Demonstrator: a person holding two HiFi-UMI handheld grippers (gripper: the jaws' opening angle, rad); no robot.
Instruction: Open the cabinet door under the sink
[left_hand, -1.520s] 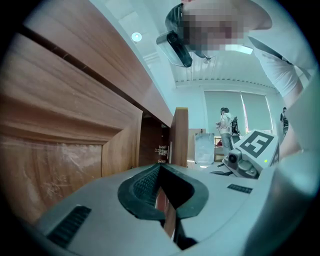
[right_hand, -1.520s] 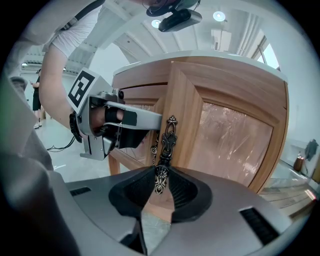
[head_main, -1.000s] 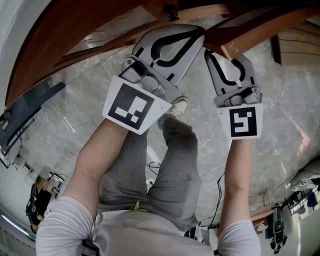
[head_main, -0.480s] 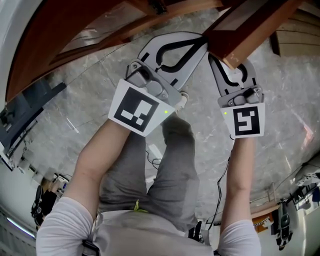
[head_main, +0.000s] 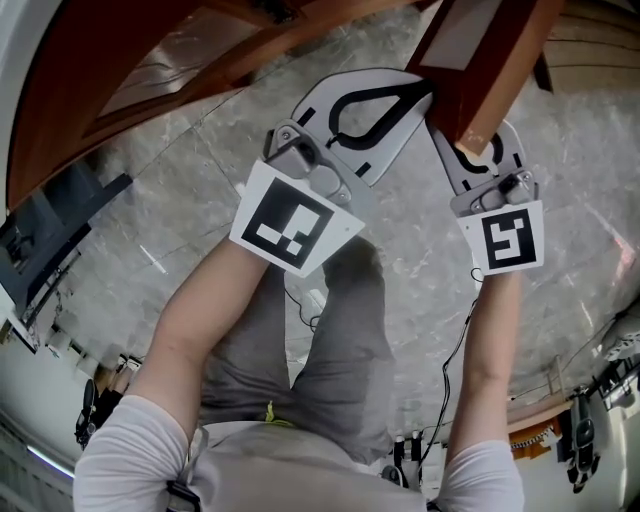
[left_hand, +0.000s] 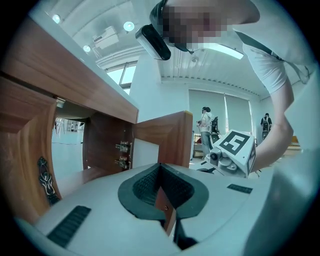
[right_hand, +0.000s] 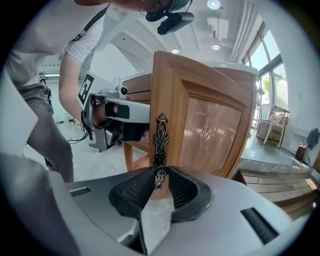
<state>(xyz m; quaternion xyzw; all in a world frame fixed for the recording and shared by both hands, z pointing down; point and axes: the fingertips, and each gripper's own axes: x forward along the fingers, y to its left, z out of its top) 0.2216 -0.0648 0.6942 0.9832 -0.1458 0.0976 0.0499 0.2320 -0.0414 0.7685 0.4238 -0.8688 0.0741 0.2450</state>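
marble floor (head_main: 180, 230) fills the head view. left gripper (head_main: 400, 98) hangs free, just left of the open door (head_main: 480, 70). right gripper (head_main: 482, 160) reaches under the door's edge. cabinet (head_main: 110, 70) lies ahead of both.
left gripper view: jaws pressed together, nothing between them. door stands ahead and to the right, swung out.
right gripper view: jaws pinch the ornate handle (right_hand: 160, 145) at its lower end. door panel stands just beyond the jaws.

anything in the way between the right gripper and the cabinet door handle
Nothing visible: the right gripper already has its jaws closed on the ornate handle of the cabinet door.
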